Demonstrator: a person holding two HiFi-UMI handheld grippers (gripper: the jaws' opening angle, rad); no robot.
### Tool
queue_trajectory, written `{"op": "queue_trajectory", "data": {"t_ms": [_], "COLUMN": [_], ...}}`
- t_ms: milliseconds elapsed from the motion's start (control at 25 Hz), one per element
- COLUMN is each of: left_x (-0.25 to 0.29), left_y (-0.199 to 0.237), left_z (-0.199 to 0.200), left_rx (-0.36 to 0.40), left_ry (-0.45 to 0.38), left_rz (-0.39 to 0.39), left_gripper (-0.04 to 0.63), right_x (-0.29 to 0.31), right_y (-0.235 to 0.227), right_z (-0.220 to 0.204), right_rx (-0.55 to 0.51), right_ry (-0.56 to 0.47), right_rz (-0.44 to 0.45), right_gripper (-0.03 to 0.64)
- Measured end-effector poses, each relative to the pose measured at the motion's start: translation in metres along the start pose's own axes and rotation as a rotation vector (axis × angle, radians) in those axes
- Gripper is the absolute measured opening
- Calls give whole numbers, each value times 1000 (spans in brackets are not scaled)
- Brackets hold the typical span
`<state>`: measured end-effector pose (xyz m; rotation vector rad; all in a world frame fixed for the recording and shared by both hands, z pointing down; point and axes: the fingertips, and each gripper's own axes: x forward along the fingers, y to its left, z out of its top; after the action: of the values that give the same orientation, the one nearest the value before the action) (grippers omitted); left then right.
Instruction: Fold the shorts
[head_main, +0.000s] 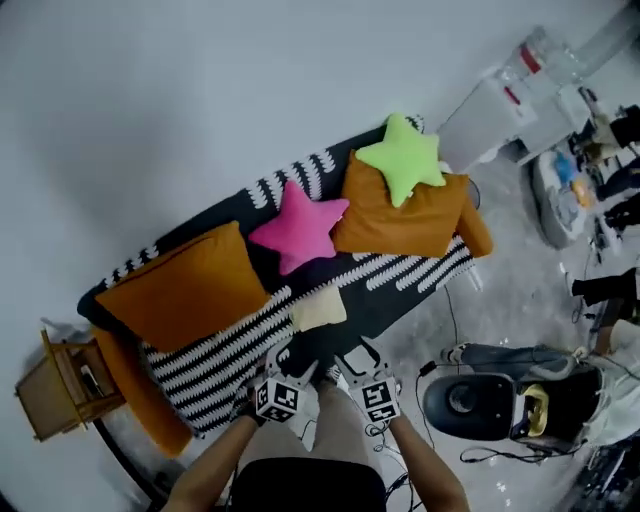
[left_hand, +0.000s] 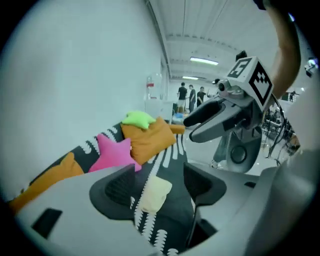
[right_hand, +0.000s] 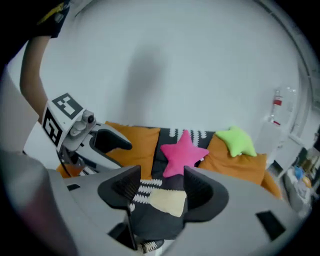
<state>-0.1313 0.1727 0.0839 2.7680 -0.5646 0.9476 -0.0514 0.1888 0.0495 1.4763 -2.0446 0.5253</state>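
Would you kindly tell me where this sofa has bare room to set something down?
Free: the striped seat in front of the left orange cushion, and between the folded shorts and right orange cushion. Crowded along the back.

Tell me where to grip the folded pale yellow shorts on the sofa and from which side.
Probably the near edge, from the front of the sofa: the shorts lie flat and thin on it, so only an edge can be pinched.

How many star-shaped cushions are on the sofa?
2. The pink star lies midway along the sofa; the green star sits atop an orange pillow. None appears hidden, though pillows could cover more.
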Motion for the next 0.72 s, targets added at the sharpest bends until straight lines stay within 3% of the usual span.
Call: {"op": "queue_trajectory", "data": {"t_ms": [160,360,560,720], "left_x": [-88,-198,-302,-360], "left_y": [9,17,22,-4], "left_z": [89,157,212,216], "left_rx": [60,80,-7,-11], "left_ry": [-170,-297,-466,-532], "left_rz": [-70,-86,1,95], "left_gripper": [314,292,224,224], "right_x": [-80,-176,-264,-322], "right_y": [33,63,101,124], "right_z": [105,165,192,189], "right_rx": [121,233,172,132], "right_ry": [-176,-360,-421,-483], "right_rz": [-247,-438,-466,-462], "right_gripper": [284,284,279,279]}}
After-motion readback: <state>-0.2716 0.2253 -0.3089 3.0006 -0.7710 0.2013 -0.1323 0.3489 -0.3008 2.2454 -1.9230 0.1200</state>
